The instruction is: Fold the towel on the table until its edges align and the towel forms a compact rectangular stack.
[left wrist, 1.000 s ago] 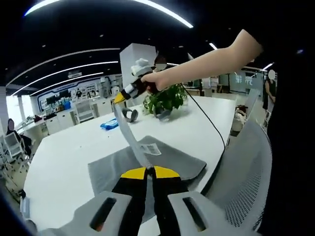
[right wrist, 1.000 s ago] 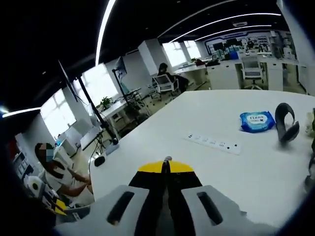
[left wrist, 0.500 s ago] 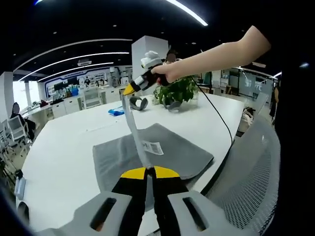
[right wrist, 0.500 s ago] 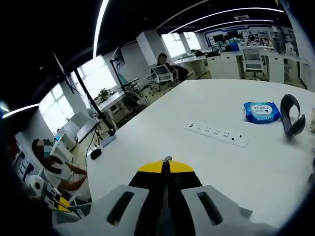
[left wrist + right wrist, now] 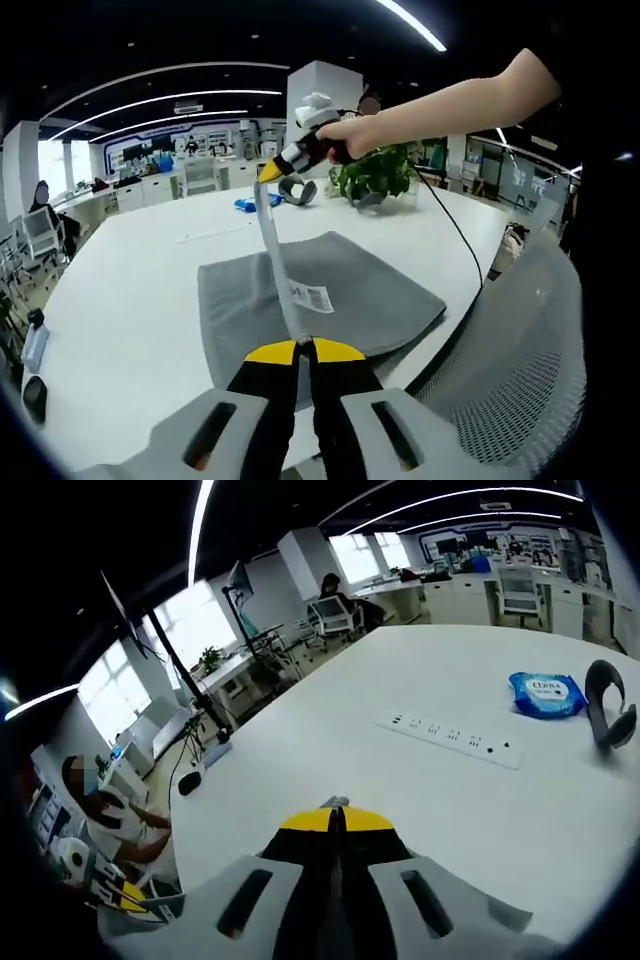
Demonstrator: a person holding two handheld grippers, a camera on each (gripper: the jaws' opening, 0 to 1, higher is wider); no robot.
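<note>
I see both grippers pinching towel (image 5: pixel 330 290) edge: left gripper (image 5: pixel 305 350) low, right gripper (image 5: pixel 268 172) raised above table (image 5: pixel 130 300).

Bare desk (image 5: pixel 130 300) left of the towel (image 5: pixel 350 290). Beyond the towel, obstructed by a potted plant (image 5: pixel 378 175), black headband (image 5: pixel 607 700), blue wipes pack (image 5: pixel 545 693) and power strip (image 5: pixel 450 740).
</note>
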